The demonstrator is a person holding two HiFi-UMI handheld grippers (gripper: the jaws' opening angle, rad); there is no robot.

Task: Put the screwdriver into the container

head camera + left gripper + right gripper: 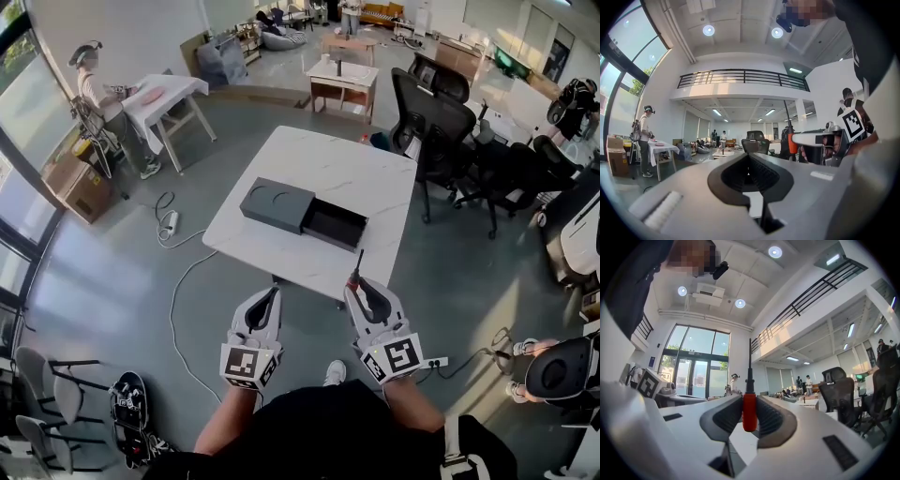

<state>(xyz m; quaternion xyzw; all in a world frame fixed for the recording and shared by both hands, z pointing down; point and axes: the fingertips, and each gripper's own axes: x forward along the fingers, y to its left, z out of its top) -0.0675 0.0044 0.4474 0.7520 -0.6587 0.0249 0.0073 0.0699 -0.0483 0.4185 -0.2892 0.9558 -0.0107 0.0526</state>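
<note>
Clamping a slim screwdriver (749,411), red plastic handle and black metal shaft, in the white hand-held right gripper (359,284). Pads squeezed onto the red handle from both sides, shaft sticking straight up past the jaws in the right gripper view. Nothing in the white left gripper (274,292): jaws pressed together, ribbed black pads meeting down the middle. Side by side, both of them, held just short of the near edge of the white marble-patterned table (323,155). Out on that tabletop, a dark grey rectangular container (277,203), black drawer slid out towards the right. So not in there yet, the screwdriver, but up in the air, near the table's front edge and clear of the container. Beyond the far right corner, black mesh office chairs (429,122).
</note>
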